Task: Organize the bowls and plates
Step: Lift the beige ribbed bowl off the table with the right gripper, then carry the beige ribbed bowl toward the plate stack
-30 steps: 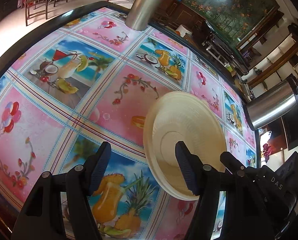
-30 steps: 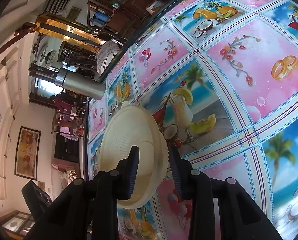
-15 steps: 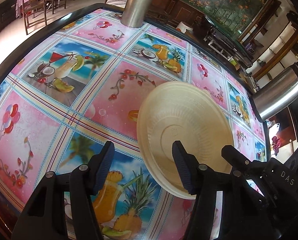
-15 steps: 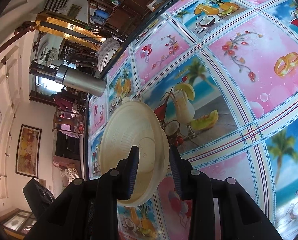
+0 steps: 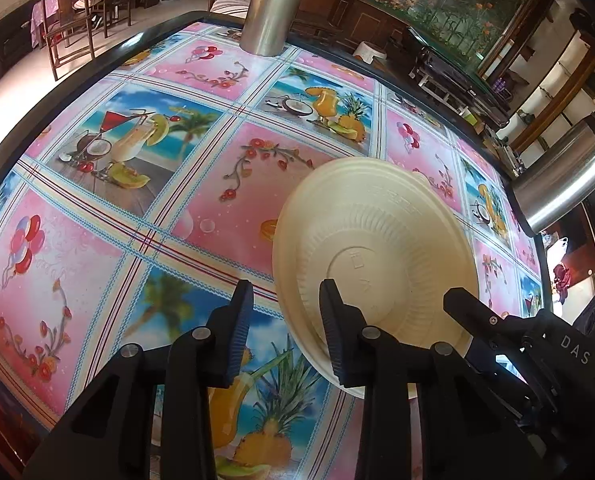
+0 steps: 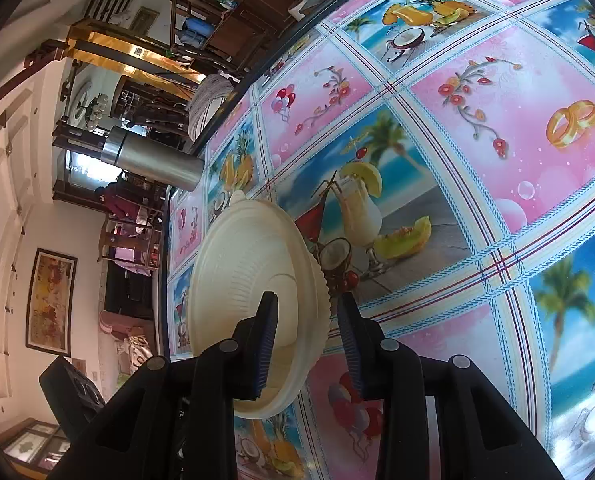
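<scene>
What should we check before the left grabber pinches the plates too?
1. Right gripper holds the plate stack by its rim: ok.
2. Stack's rim sits between the left gripper's fingers: ok; its jaws have just been closing.
3. Left pads press on the rim: not ok, a gap shows beside one finger.
4. Stack lifted clear of the tablecloth: cannot tell, its lower edge is hidden behind the fingers.
5. Nearest steel flask stands apart from the stack: ok.
</scene>
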